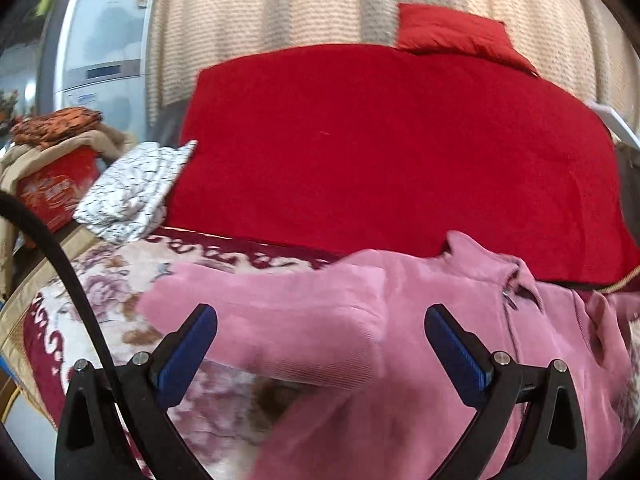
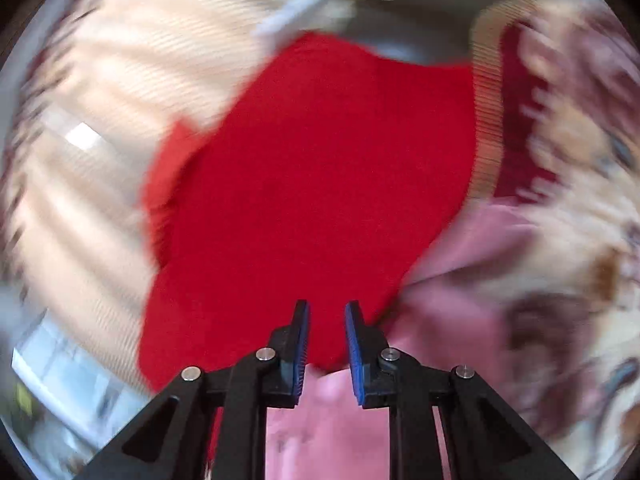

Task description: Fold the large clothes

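Observation:
A pink zip-up garment (image 1: 400,320) lies on the floral blanket (image 1: 100,300), with one sleeve (image 1: 280,320) folded across toward the left. My left gripper (image 1: 320,320) is open, its blue pads on either side of that sleeve, just above it. In the blurred right wrist view, my right gripper (image 2: 327,312) has its jaws a narrow gap apart, with nothing between the fingertips. Pink cloth (image 2: 332,420) shows between the fingers' bases and to the right (image 2: 472,260), over a red blanket (image 2: 320,180).
A red blanket (image 1: 380,152) and red pillow (image 1: 452,32) lie beyond the garment. A folded white patterned cloth (image 1: 132,188) sits at the left. A red box (image 1: 56,188) with clothes on top and a fridge (image 1: 108,40) stand at far left. A cream curtain (image 1: 280,0) hangs behind.

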Action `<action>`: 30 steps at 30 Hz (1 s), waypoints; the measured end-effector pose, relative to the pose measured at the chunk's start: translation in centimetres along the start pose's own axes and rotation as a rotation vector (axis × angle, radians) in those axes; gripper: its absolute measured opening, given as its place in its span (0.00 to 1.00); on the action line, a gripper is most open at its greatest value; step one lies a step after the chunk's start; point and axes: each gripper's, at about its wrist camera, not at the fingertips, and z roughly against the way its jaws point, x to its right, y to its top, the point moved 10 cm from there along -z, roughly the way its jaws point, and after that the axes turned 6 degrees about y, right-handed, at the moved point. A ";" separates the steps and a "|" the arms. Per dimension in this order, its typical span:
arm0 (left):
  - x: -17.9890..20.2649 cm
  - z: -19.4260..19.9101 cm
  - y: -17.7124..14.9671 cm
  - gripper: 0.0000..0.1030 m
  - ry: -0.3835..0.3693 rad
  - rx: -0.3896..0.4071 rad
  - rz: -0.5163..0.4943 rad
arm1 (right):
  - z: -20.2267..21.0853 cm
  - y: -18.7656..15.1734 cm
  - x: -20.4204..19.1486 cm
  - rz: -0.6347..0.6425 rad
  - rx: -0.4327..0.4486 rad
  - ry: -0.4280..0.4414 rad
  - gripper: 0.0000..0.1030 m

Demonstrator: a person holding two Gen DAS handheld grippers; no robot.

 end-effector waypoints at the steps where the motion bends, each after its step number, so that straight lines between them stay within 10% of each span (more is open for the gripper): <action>1: -0.8 0.0 0.1 1.00 0.012 0.002 0.013 | -0.4 -1.0 -3.1 0.058 -0.024 0.048 0.19; 5: -3.8 0.0 0.1 1.00 0.059 0.011 0.045 | -2.6 -6.4 -10.3 0.212 -0.138 0.091 0.19; 9: -4.3 -0.5 -0.5 1.00 0.040 -0.011 0.046 | -3.4 -7.1 -8.9 0.231 -0.150 -0.008 0.24; 11: -3.9 -1.1 -0.9 1.00 0.014 -0.052 0.051 | -3.3 -5.9 -5.8 0.188 -0.170 -0.072 0.47; 12: -3.5 -1.1 -1.2 1.00 0.001 -0.065 0.056 | -2.6 -5.5 -4.1 0.154 -0.168 -0.099 0.85; 16: -1.0 -1.5 -1.6 1.00 -0.064 -0.101 0.061 | 0.7 -0.5 4.3 0.017 -0.038 -0.235 0.94; 27: 6.1 -2.2 -2.6 1.00 -0.119 -0.107 -0.132 | -3.8 3.3 21.0 -0.289 -0.074 -0.365 0.73; 30: 6.5 -1.9 -2.3 1.00 -0.101 -0.082 -0.167 | -5.7 3.6 21.9 -0.239 -0.113 -0.361 0.17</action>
